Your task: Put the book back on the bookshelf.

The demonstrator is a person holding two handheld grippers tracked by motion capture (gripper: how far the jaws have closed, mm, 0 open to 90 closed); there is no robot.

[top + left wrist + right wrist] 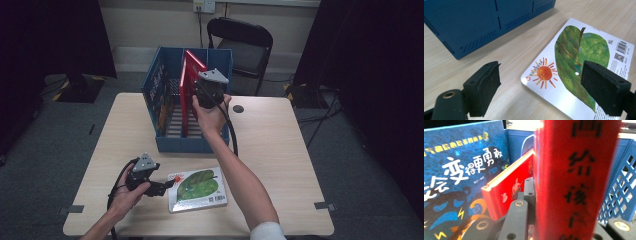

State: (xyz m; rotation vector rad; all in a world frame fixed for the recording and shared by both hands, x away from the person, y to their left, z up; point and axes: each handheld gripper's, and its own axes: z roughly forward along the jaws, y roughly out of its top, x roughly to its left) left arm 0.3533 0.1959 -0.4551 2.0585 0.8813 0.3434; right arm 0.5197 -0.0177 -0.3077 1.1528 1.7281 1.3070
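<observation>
Red book (189,95), clamped in our right gripper (210,90) fingers, could jam against crate (192,144) books; left gripper (159,188) fingers gape over the leaf book (197,189).

both grippers (167,186) (200,90) are showing black bodies, grey three-cornered top plates and trailing black cables; the left gripper's pads (486,87) are looking like black foam; a white sleeve (267,231) is showing.

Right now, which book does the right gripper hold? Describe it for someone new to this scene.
Start at the blue crate on the table's far half. The right gripper clamps the red book standing upright inside it. Unlike the dark-blue book against the crate's left wall, it is plain red with black characters down its spine.
</observation>
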